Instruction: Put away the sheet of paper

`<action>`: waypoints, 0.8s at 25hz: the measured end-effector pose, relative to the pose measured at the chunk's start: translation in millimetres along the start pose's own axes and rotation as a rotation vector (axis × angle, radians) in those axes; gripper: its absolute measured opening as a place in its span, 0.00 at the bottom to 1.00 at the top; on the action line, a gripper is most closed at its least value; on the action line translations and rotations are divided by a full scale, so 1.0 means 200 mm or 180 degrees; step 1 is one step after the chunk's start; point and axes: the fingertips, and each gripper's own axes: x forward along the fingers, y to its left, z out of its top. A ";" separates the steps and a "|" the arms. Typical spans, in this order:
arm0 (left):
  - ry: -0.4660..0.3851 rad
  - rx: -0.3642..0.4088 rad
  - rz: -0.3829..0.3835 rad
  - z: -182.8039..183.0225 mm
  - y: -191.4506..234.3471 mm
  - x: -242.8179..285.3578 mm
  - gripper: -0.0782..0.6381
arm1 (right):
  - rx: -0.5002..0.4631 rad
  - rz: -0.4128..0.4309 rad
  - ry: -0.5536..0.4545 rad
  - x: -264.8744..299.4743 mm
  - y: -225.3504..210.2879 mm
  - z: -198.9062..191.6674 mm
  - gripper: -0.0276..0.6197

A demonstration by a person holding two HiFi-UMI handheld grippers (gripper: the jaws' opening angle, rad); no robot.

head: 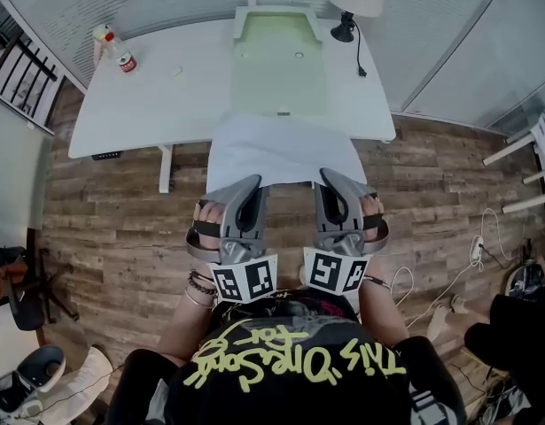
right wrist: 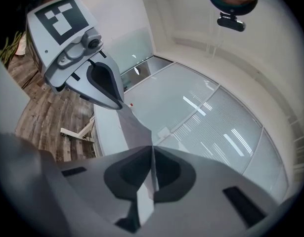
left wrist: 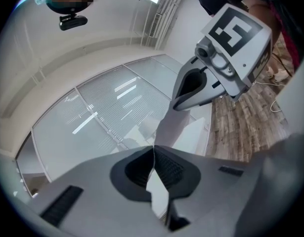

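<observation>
A white sheet of paper (head: 281, 149) is held stretched between both grippers, its far edge over the front edge of the white table (head: 148, 96). My left gripper (head: 252, 186) is shut on the sheet's near left corner, and my right gripper (head: 330, 179) is shut on the near right corner. In the left gripper view the paper (left wrist: 160, 191) is pinched edge-on in the closed left gripper (left wrist: 152, 154), and the right gripper (left wrist: 226, 58) shows beyond. The right gripper view has the sheet (right wrist: 133, 127) running from the closed right gripper (right wrist: 152, 157) to the left gripper (right wrist: 77, 58).
A pale green tray (head: 279, 60) lies on the table straight ahead of the sheet. A table lamp (head: 347, 7) stands at the back right and a spray bottle (head: 112, 47) at the back left. Wood floor lies below, with cables (head: 471, 255) to the right.
</observation>
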 end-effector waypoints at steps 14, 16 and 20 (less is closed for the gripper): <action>-0.0175 -0.0017 -0.0142 -0.08 0.04 -0.02 0.12 | 0.0020 -0.0123 0.0195 0.01 0.07 0.05 0.05; -0.0182 -0.0014 -0.0148 -0.08 0.04 0.00 0.12 | 0.0021 -0.0133 0.0201 0.03 0.06 0.04 0.05; -0.0159 -0.0009 -0.0133 -0.09 0.05 0.08 0.12 | 0.0020 -0.0122 0.0173 0.11 0.04 0.01 0.05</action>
